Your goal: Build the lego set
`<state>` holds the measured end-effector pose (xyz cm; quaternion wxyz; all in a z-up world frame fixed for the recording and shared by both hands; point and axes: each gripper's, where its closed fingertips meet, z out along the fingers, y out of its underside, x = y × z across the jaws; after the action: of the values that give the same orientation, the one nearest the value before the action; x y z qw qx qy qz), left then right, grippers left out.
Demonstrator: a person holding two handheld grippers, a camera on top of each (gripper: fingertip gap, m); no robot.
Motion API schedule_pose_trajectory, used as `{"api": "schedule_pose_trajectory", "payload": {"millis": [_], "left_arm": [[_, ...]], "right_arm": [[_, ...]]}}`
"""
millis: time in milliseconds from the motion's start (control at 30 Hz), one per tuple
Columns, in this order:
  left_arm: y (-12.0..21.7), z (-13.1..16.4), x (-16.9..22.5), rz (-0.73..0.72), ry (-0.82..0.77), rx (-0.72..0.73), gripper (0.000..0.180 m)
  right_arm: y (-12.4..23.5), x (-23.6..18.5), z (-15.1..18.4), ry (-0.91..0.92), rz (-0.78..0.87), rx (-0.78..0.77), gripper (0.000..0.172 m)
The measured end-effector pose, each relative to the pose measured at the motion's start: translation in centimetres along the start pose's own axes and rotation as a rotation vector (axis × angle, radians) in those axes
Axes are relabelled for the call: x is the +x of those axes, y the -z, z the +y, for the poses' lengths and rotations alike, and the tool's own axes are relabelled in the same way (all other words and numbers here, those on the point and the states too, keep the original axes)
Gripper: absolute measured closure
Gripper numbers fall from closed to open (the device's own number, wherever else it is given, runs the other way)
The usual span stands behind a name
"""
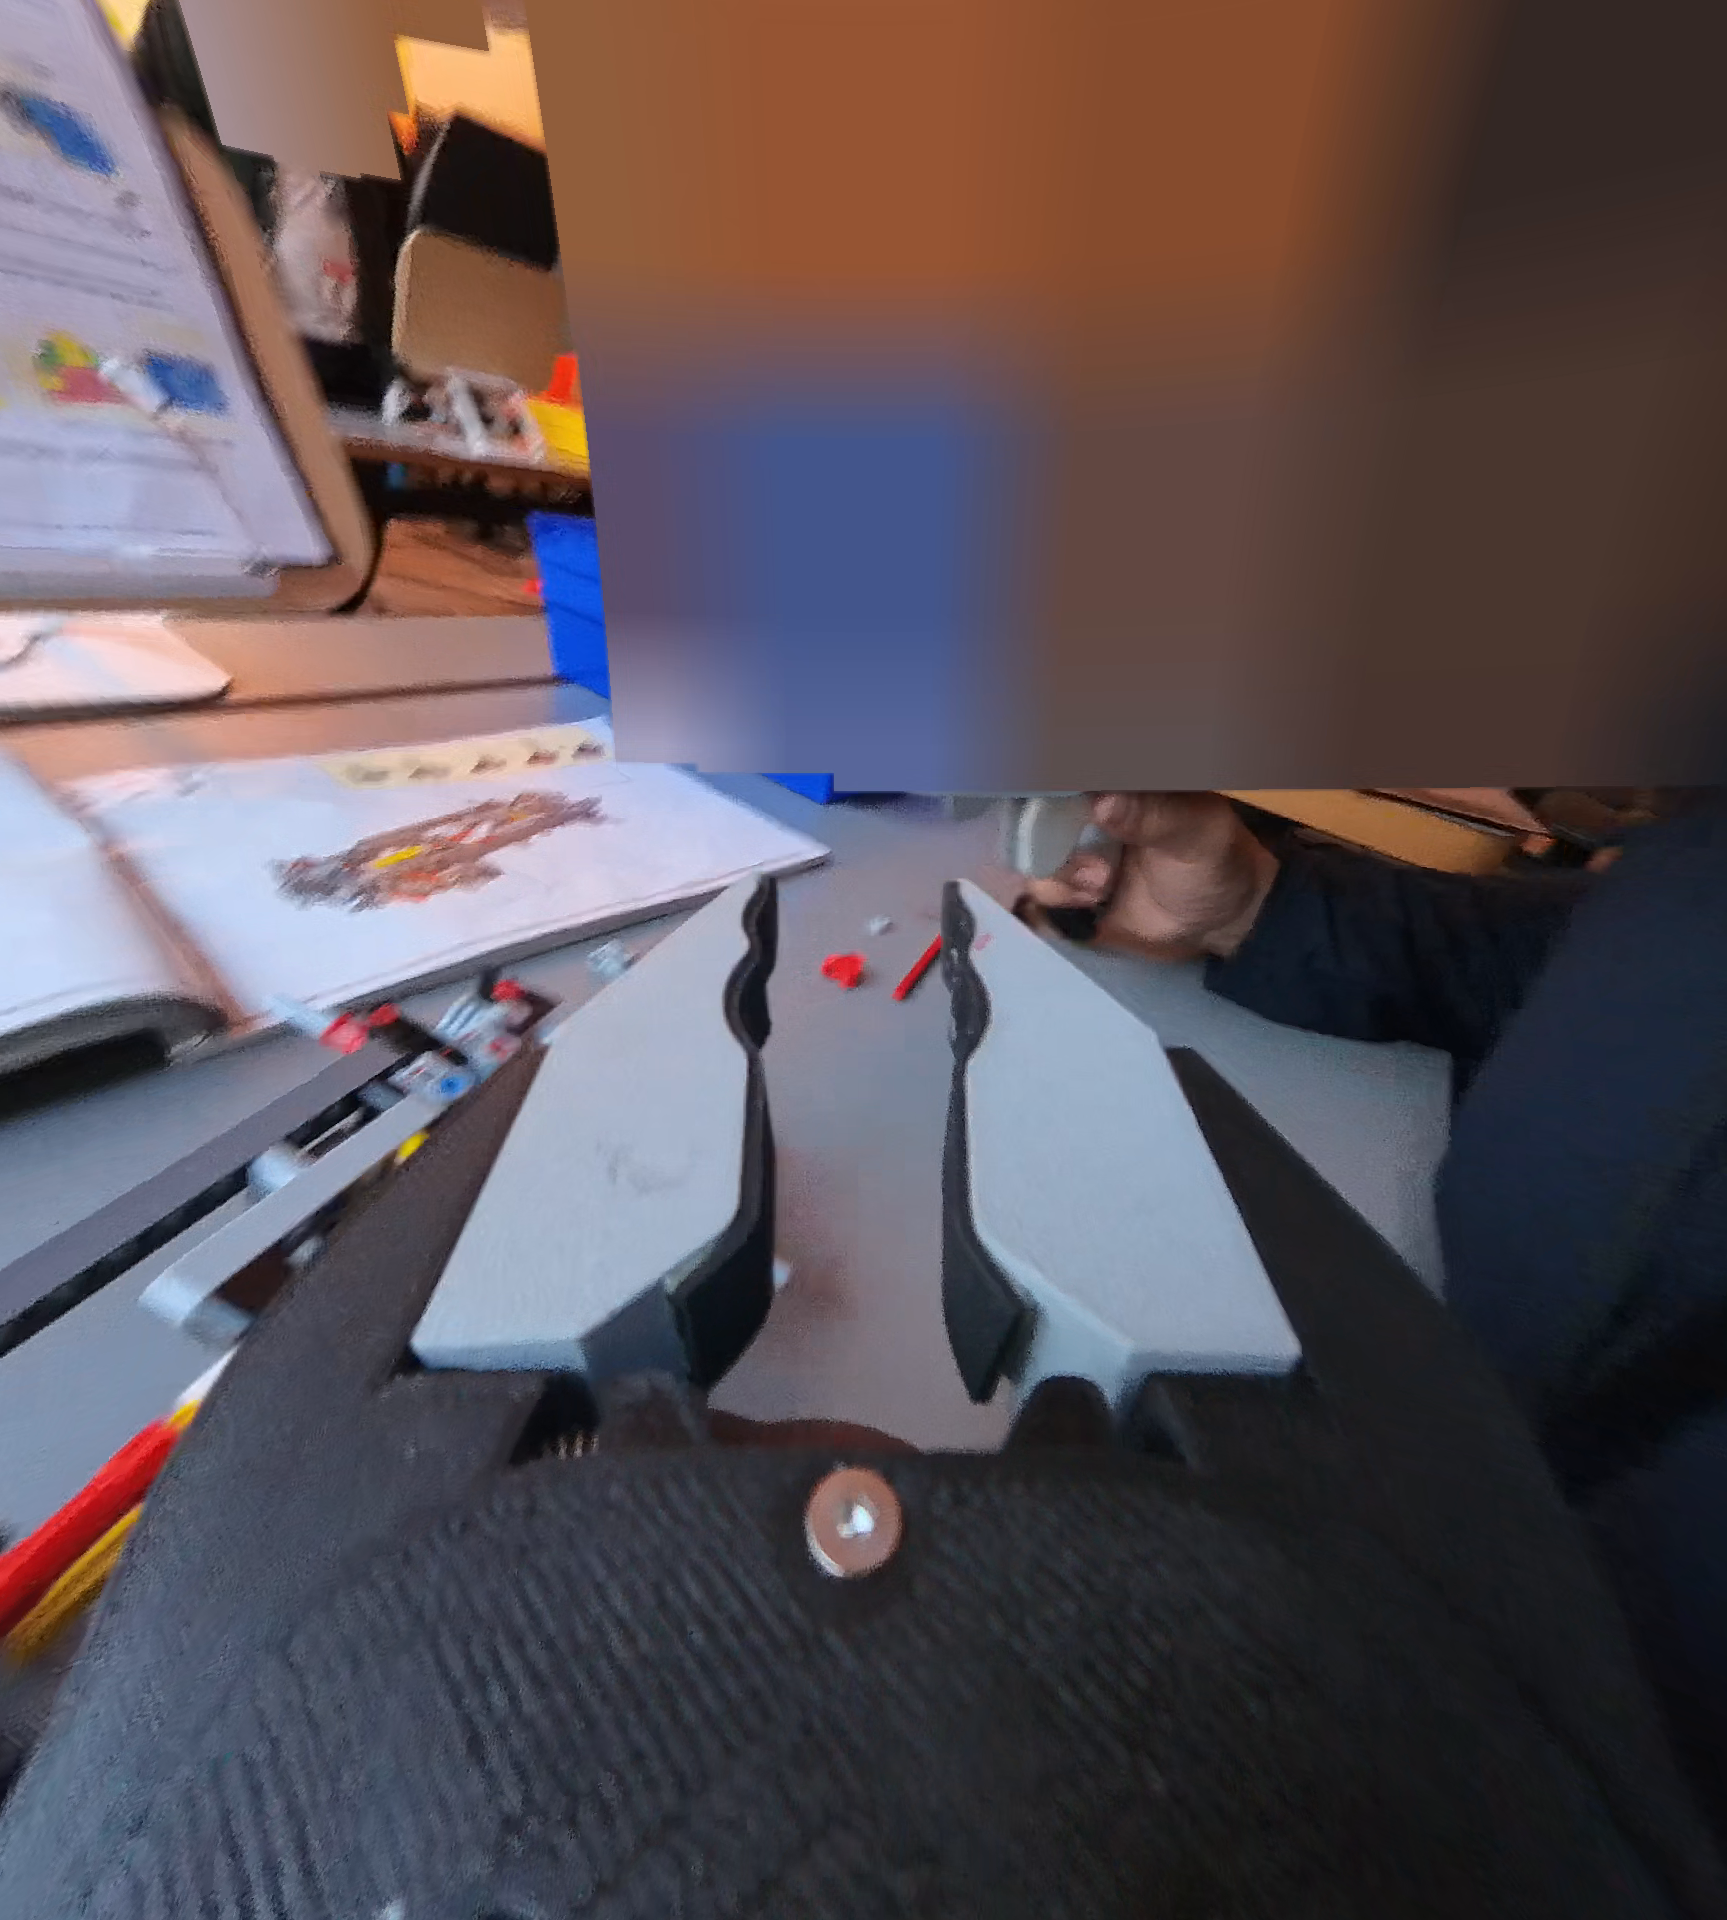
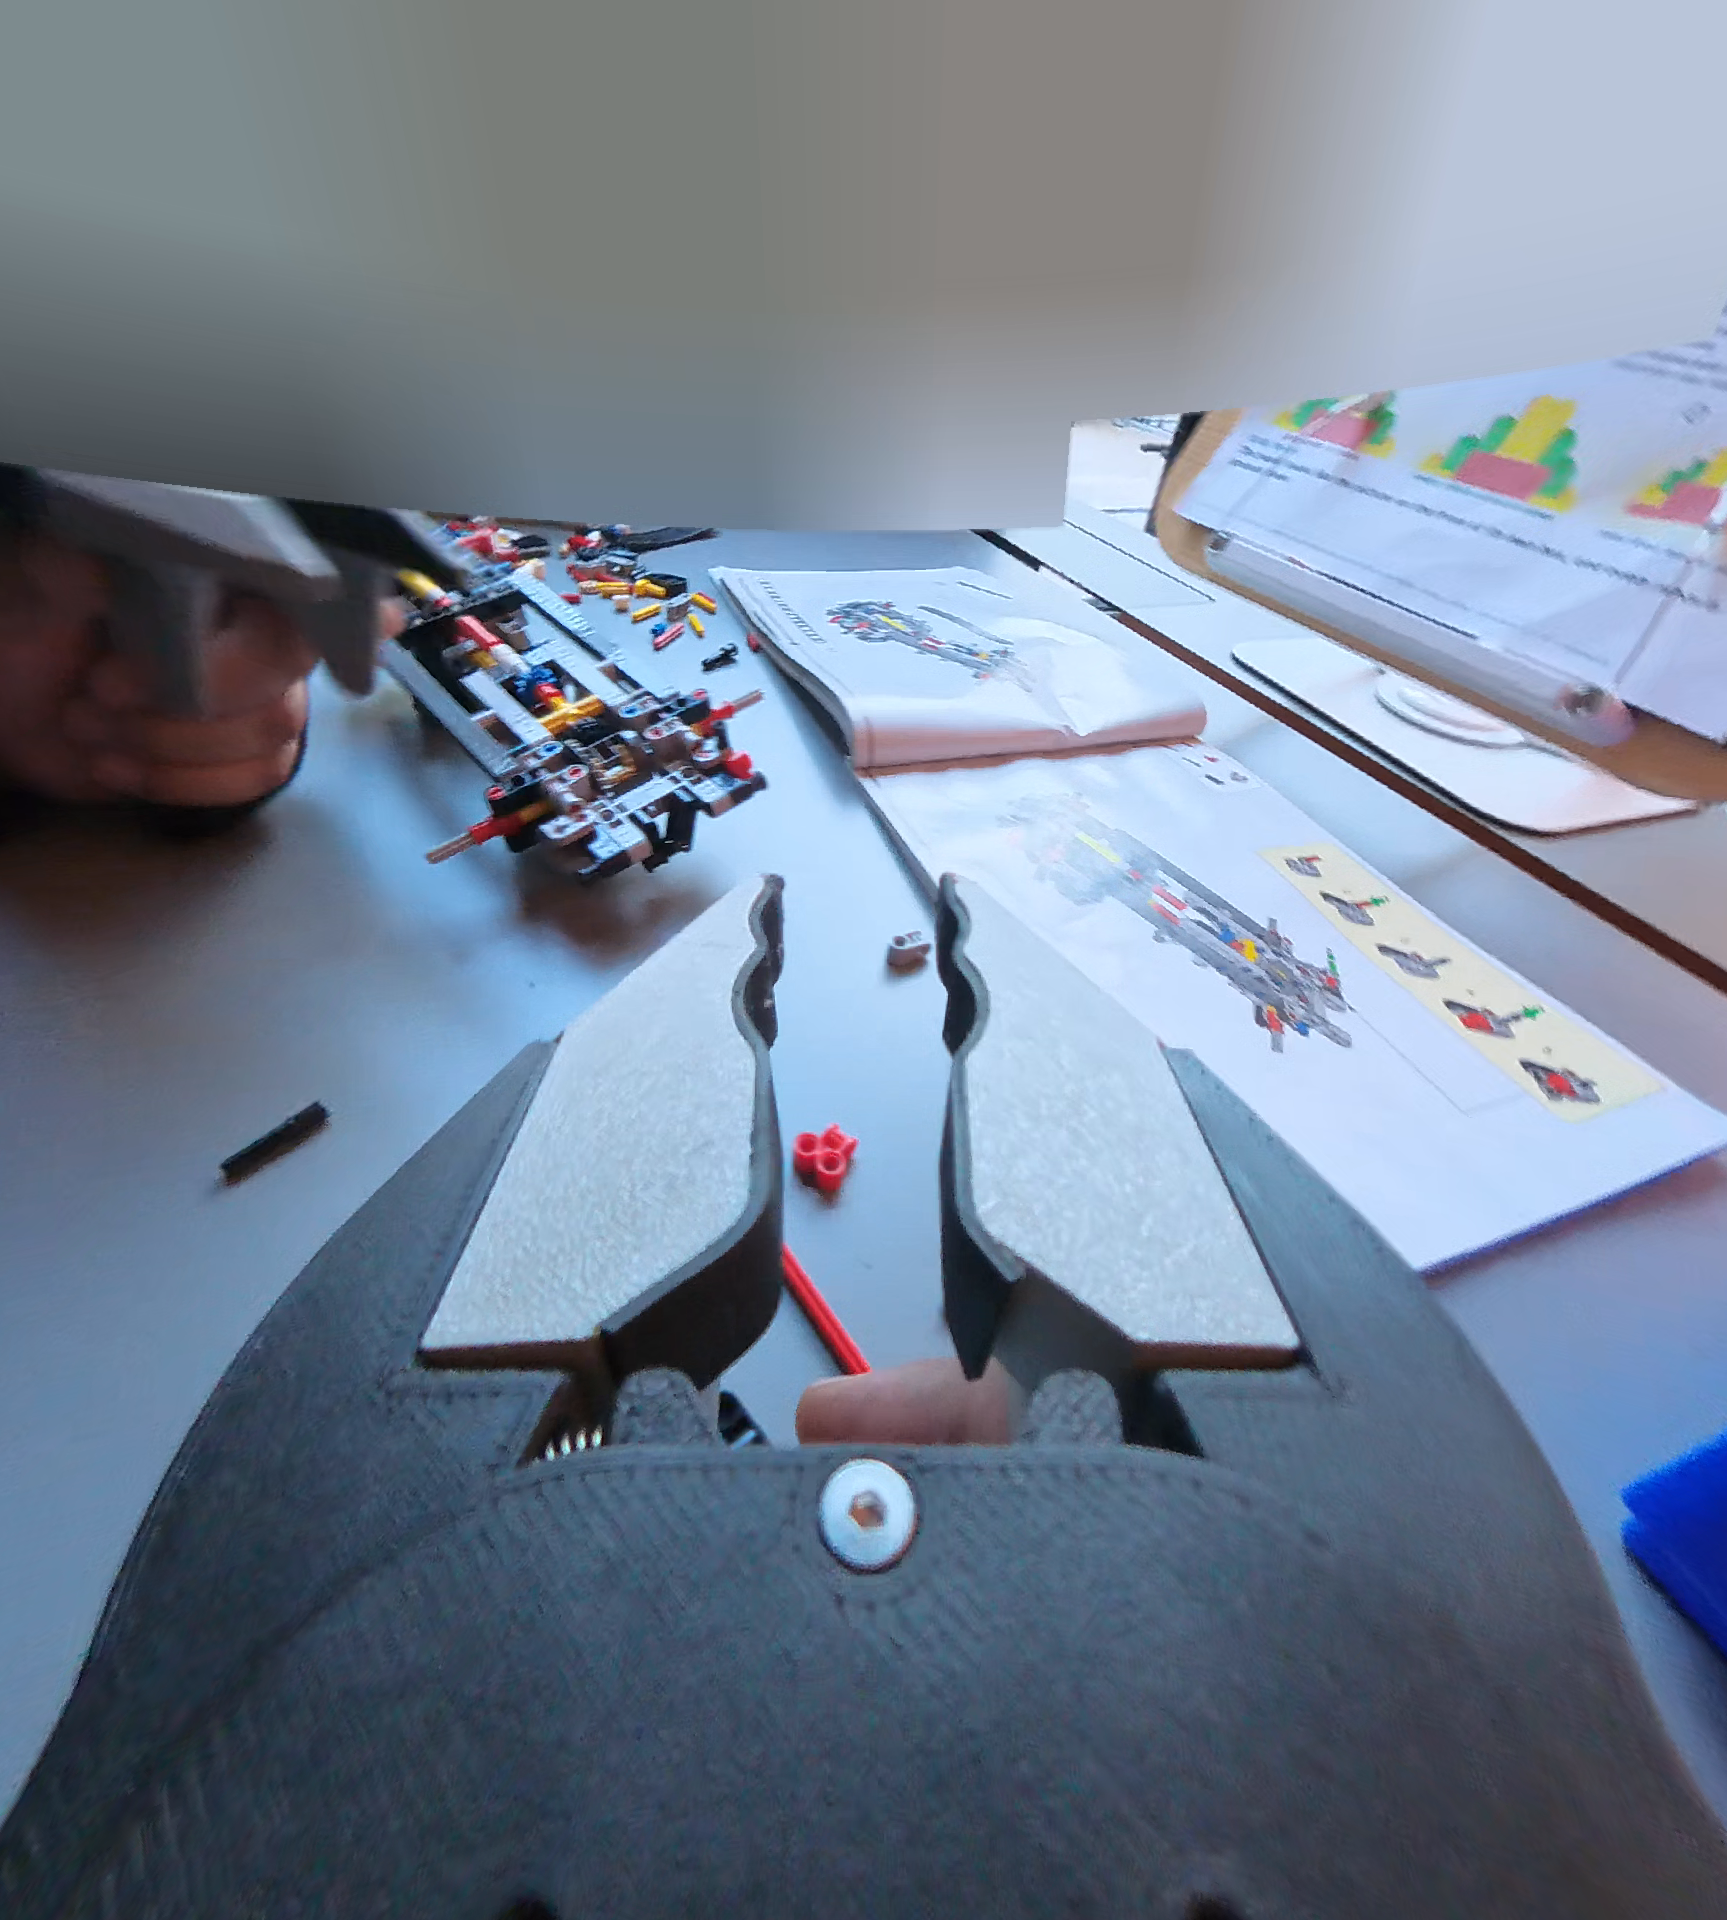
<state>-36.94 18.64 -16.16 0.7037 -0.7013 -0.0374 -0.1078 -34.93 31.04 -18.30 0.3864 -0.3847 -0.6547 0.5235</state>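
left hand-held gripper (image 1: 859, 914) apart, bare | right hand-held gripper (image 2: 859, 914) apart, bare | grey table (image 2: 215, 987), booklet (image 2: 1306, 987)

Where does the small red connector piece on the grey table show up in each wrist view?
Left wrist view: red connector piece lies on the table beyond the open jaws' tips, centre frame.
Right wrist view: red connector piece lies on the table, seen between the open jaws.
Shared landmark: the thin red axle lying close by.

Grey fingers (image 2: 651, 1143) with wavy black pads, black ribbed body, silver screw (image 2: 867, 1513), seemingly dark navy sleeve (image 1: 1410, 935)
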Motion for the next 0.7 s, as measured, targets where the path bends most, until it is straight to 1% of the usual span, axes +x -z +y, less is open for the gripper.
{"api": "schedule_pose_trajectory", "payload": {"millis": [33,100,133,200,233,333,400,500,600,700], "left_arm": [[0.4,0.0,-1.1,-0.048,0.033,-0.035,0.147],[1.4,-0.9,-2.0,-0.065,0.045,-0.097,0.124],[2.0,-0.9,-2.3,-0.078,-0.002,-0.168,0.118],[3.6,-0.1,-4.1,-0.199,-0.178,-0.343,0.102],[4.4,0.4,-4.9,-0.246,-0.276,-0.429,0.098],[6.4,1.9,-6.5,-0.307,-0.53,-0.63,0.094],[6.8,2.9,-7.3,-0.287,-0.603,-0.715,0.094],[6.7,4.5,-8.7,-0.244,-0.599,-0.836,0.094],[6.5,6.0,-10.1,-0.206,-0.603,-0.96,0.093],[6.3,7.3,-10.5,-0.149,-0.578,-1.046,0.092]], "right_arm": [[-0.1,-0.4,0.0,0.016,-0.009,-0.006,0.146],[-0.4,-1.2,0.3,0.051,-0.025,-0.029,0.145],[-0.6,-1.6,0.6,0.07,-0.036,-0.052,0.142],[-1.2,-2.6,1.6,0.118,-0.063,-0.114,0.137],[-1.4,-3.2,2.0,0.15,-0.072,-0.137,0.137],[-2.4,-5.0,3.0,0.246,-0.099,-0.207,0.133],[-3.2,-6.3,3.3,0.309,-0.113,-0.229,0.132],[-4.7,-7.3,3.7,0.409,-0.089,-0.269,0.132],[-6.3,-7.8,4.3,0.484,-0.061,-0.319,0.128],[-7.6,-8.2,4.4,0.532,-0.049,-0.334,0.127]]}}
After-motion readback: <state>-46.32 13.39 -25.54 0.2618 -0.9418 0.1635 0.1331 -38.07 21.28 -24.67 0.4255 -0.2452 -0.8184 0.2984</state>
